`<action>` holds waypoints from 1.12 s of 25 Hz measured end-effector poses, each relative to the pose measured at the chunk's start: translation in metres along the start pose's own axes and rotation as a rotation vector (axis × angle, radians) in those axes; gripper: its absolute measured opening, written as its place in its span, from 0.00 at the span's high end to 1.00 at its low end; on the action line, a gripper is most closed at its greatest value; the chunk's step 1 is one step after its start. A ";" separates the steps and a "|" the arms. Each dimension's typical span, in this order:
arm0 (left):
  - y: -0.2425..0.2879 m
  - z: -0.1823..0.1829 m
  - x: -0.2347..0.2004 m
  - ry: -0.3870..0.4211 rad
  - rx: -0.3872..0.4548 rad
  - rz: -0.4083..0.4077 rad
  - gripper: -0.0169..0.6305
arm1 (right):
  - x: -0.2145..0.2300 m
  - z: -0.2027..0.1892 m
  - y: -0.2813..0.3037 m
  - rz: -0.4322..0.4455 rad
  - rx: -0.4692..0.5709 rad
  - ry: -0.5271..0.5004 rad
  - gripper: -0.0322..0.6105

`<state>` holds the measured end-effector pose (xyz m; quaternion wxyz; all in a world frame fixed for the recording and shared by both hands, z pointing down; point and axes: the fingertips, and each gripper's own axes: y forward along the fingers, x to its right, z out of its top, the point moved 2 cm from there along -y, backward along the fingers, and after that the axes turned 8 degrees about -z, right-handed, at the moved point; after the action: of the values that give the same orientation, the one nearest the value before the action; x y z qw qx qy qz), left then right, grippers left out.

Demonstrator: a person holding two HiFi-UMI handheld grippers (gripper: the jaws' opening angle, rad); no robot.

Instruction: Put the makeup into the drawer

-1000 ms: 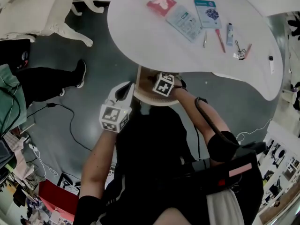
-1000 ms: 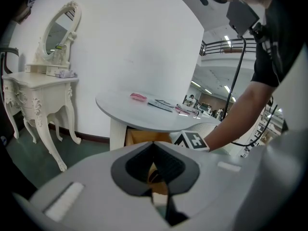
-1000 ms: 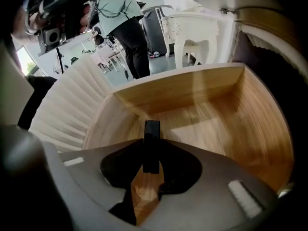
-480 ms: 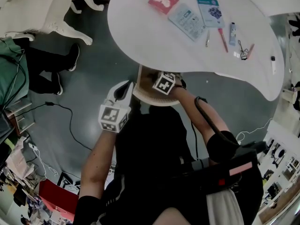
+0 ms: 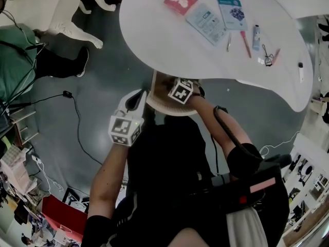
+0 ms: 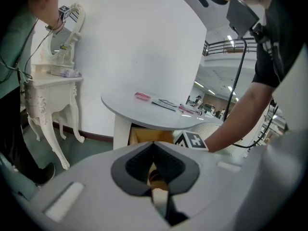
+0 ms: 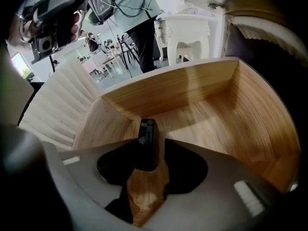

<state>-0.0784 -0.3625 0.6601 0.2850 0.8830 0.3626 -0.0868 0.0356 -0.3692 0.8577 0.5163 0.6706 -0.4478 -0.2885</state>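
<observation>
Table and open drawer under it are unchanged; the bystander in green has shifted at left. Left gripper sits unmoved by the drawer, jaws together. Right gripper is inside the drawer, jaws just opened wide, with the black makeup case loose between them
</observation>
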 end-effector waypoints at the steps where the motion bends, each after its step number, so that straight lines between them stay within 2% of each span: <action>1: 0.000 0.000 0.001 0.000 0.001 0.001 0.97 | -0.001 0.000 -0.001 0.001 0.001 -0.001 0.70; 11: -0.007 0.014 0.014 0.019 0.005 0.014 0.97 | -0.006 0.015 -0.025 -0.004 0.055 -0.049 0.68; 17: -0.020 0.027 0.028 0.028 0.022 0.036 0.97 | -0.018 0.026 -0.054 0.002 0.103 -0.104 0.73; 20: -0.031 0.041 0.037 0.033 0.046 0.045 0.97 | -0.024 0.038 -0.082 -0.020 0.167 -0.111 0.76; 22: -0.040 0.051 0.044 0.033 0.071 0.050 0.97 | -0.027 0.049 -0.105 -0.035 0.229 -0.104 0.81; 24: -0.049 0.062 0.051 0.036 0.095 0.052 0.97 | -0.028 0.059 -0.131 -0.054 0.292 -0.080 0.87; 28: -0.065 0.080 0.068 0.047 0.127 0.065 0.97 | -0.029 0.067 -0.182 -0.073 0.401 0.000 0.90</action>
<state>-0.0697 -0.3301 0.5409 0.2224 0.9125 0.3338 -0.0798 0.0209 -0.3603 0.6620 0.3615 0.7758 -0.4716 -0.2120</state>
